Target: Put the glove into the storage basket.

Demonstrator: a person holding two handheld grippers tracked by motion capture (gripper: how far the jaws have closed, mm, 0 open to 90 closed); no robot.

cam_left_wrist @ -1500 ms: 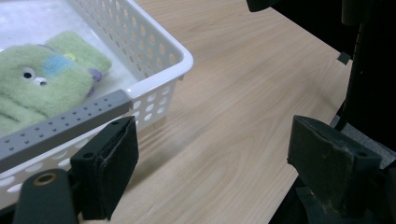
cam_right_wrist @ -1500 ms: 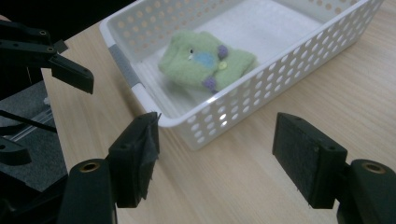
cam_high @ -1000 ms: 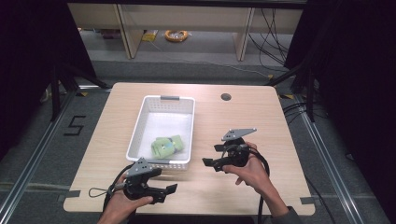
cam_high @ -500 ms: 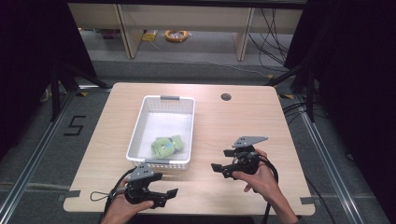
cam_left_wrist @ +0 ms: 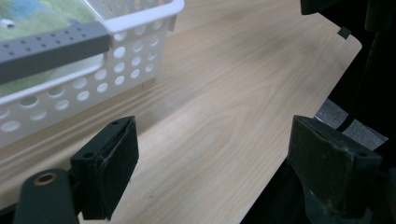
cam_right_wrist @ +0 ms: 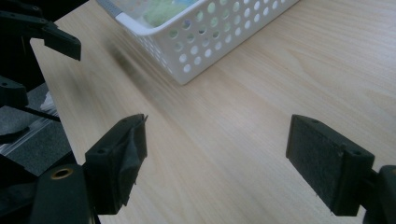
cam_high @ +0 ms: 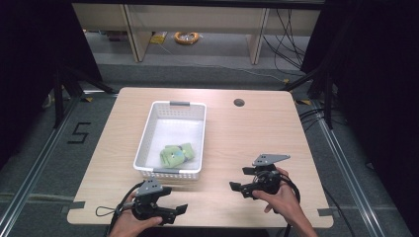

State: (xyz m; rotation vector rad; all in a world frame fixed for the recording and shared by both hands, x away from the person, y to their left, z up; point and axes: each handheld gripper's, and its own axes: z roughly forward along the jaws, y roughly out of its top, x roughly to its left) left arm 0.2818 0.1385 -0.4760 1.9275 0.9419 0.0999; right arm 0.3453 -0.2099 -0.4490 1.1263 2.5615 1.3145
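Green and soft, one cloth (cam_high: 177, 154) lies bunched in the near end of the single white basket (cam_high: 148, 133), which stands left of the tabletop's (cam_high: 257, 133) middle, its near wall close to the front edge. Two grippers hover low by that edge: the left gripper (cam_high: 179, 210) near the front left corner, just before the basket, and the right gripper (cam_high: 236, 187) toward the front right. Both are released, jaws spread wide with nothing between them. The cloth looks placed, so the step in hand is likely drawing clear. To do it well, keep both grippers level and apart from the basket wall, and mind the trailing cables.
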